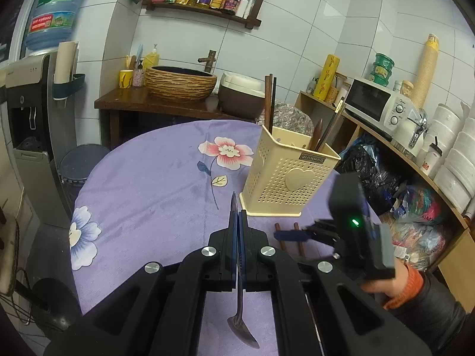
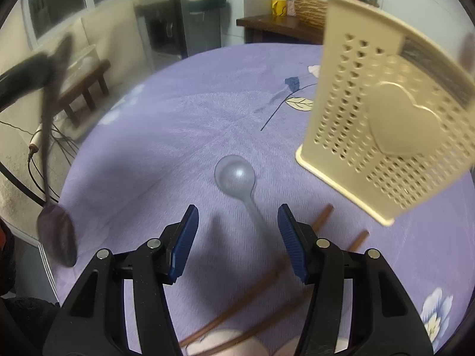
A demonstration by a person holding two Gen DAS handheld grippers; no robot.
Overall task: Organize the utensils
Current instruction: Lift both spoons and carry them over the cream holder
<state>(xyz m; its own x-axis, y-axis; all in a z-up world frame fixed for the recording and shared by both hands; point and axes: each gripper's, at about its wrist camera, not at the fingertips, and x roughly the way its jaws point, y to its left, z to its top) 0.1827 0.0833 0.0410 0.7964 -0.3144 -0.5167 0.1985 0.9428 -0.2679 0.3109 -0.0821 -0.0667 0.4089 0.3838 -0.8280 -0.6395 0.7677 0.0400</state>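
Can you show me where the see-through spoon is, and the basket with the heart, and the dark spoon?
see-through spoon [image 2: 235, 175], right wrist view, on its round bowl.
basket with the heart [image 1: 285, 175], left wrist view, on its holed front wall.
dark spoon [image 1: 242, 326], left wrist view, on its bowl, below the left gripper [image 1: 238, 218].

On the desk [image 1: 142, 184] the utensil holder [image 1: 285, 175] stands upright, with chopsticks and other utensils standing in it. In the right wrist view a plastic spoon [image 2: 237, 181] lies flat left of the holder's base, and a pair of chopsticks [image 2: 323, 216] lies just right of the spoon's handle, near the holder. Behind the desk a basin [image 1: 181, 83] sits on a side table [image 1: 124, 102].
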